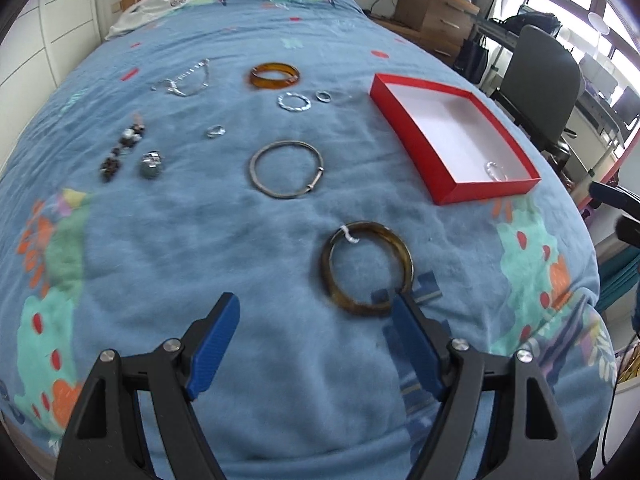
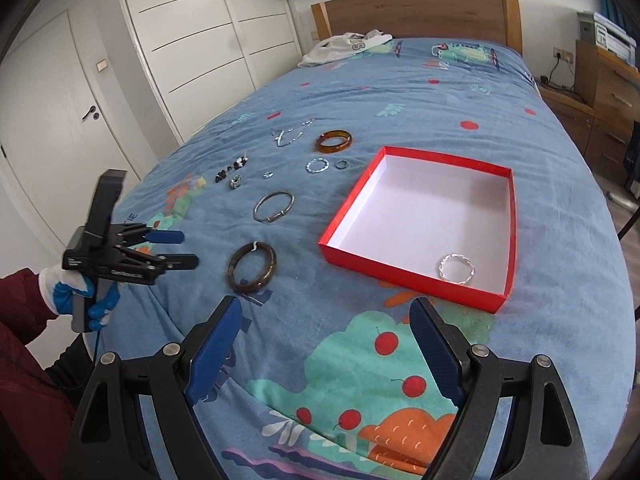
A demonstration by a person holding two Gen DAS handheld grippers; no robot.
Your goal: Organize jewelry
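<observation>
- Mostly, the risk comes from the bed [image 1: 160,240] itself: its blue blanket is soft and wrinkled, so a gripper finger pushed down beside a jewel can sink and catch the fabric instead of the jewel.
- Next, the red box [image 2: 404,272] has low walls and holds only one twisted silver ring [image 2: 457,268] near its front corner; a careless drop could, I think, bounce a piece out or push the box along the blanket.
- The dark brown bangle [image 1: 366,268] lies flat just in front of the left gripper [image 1: 316,314], whose jaws are released and empty. One finger [image 1: 412,332] is almost over the rim, so closing now may only flip or slide it.
- The right gripper [image 2: 328,320] is also spread wide and empty, near the box; it could knock the wall.
- The thin metal bangle [image 1: 286,169] and amber bangle [image 1: 274,75] are smooth and may slip.
- Small rings [image 1: 215,131] and the beaded piece [image 1: 122,148] are easily lost in folds.
</observation>
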